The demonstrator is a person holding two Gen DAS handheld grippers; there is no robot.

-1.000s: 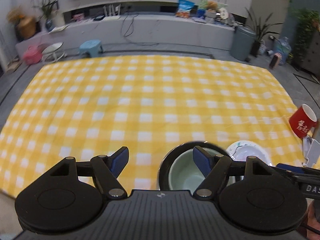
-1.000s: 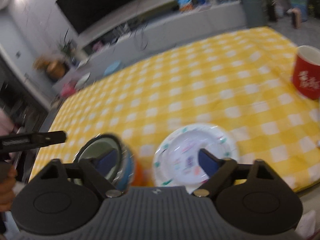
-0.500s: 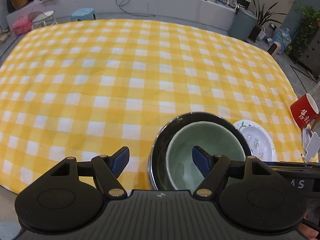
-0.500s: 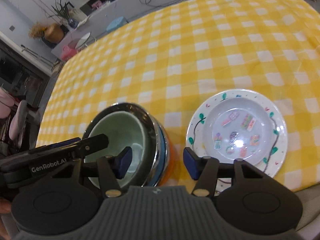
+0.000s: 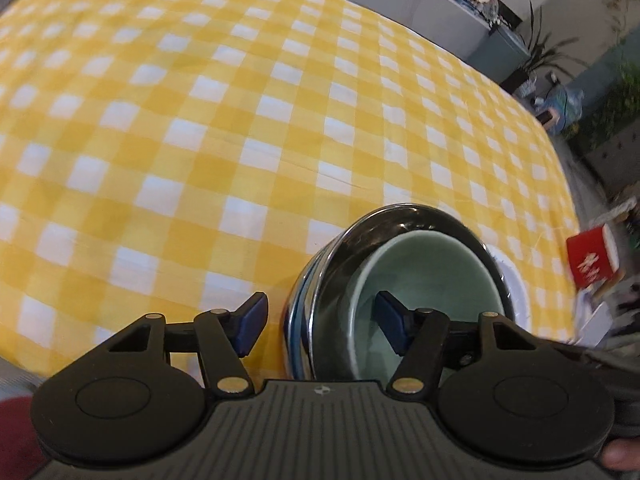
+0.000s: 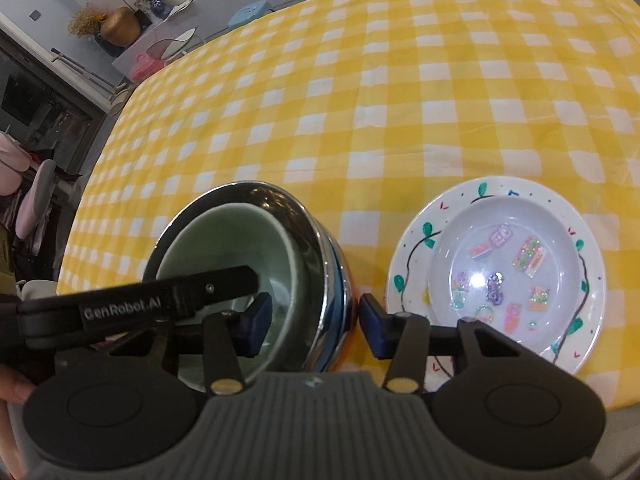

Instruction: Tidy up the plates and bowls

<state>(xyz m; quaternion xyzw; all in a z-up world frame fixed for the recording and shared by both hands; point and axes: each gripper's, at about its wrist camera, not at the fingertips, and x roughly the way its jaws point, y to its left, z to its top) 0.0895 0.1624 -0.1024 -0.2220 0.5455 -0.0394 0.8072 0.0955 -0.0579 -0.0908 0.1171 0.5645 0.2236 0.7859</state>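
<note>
A steel bowl (image 5: 400,216) with a pale green bowl (image 5: 424,268) nested inside tops a stack of bowls near the table's front edge. Blue and orange bowls (image 6: 346,316) show beneath it. My left gripper (image 5: 322,326) straddles the stack's left rim, one pad outside and one inside the green bowl; its jaws are closing and touch nothing. My right gripper (image 6: 315,326) straddles the right rim (image 6: 320,240) in the same way, jaws closing, pads just short of contact. A white plate (image 6: 520,220) with coloured decorations lies right of the stack.
The yellow-and-white checked tablecloth (image 5: 240,120) spreads far beyond the stack. A red mug (image 5: 592,256) stands at the right edge past the plate. The left gripper's finger (image 6: 180,300) crosses the green bowl in the right wrist view. Furniture and plants ring the table.
Both grippers have dropped onto the bowl stack and narrowed their jaws. The right one shifted left from over the plate to the stack's right rim.
</note>
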